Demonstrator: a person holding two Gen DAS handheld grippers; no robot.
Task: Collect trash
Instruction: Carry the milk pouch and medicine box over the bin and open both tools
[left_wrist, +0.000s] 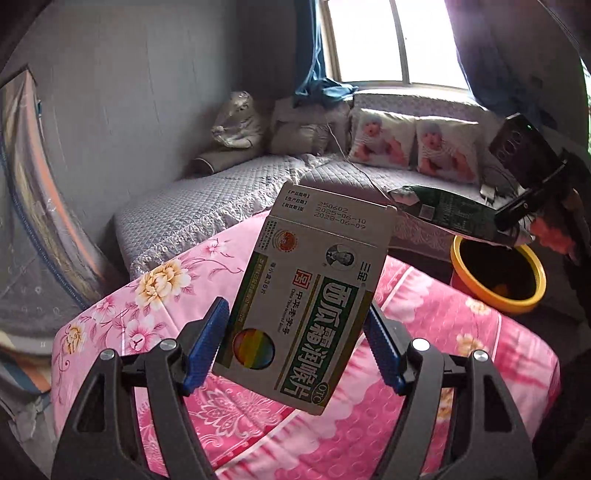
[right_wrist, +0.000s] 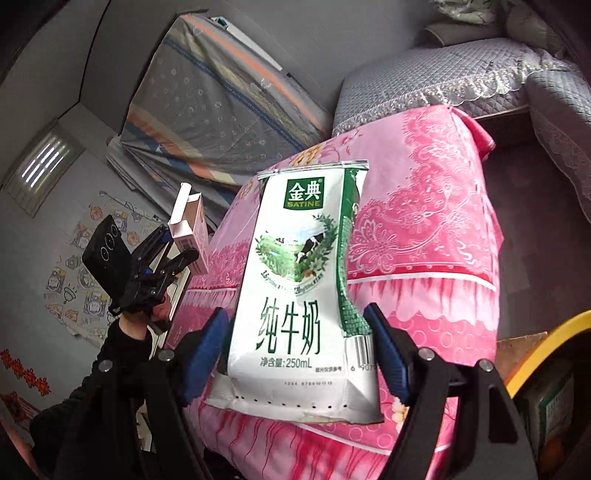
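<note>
1. Left wrist view: we hold a lozenge box (left_wrist: 310, 295) up off the pink floral cover (left_wrist: 461, 350), our left gripper (left_wrist: 297, 347) clamped on its lower sides.
2. Right wrist view: our right gripper (right_wrist: 297, 354) is clamped on a flattened milk carton (right_wrist: 299, 291), raised over the same cover near its front edge.
3. From the left view, the carton hangs above the rim of a yellow bin (left_wrist: 537, 291) beside the cover's right edge.
</note>
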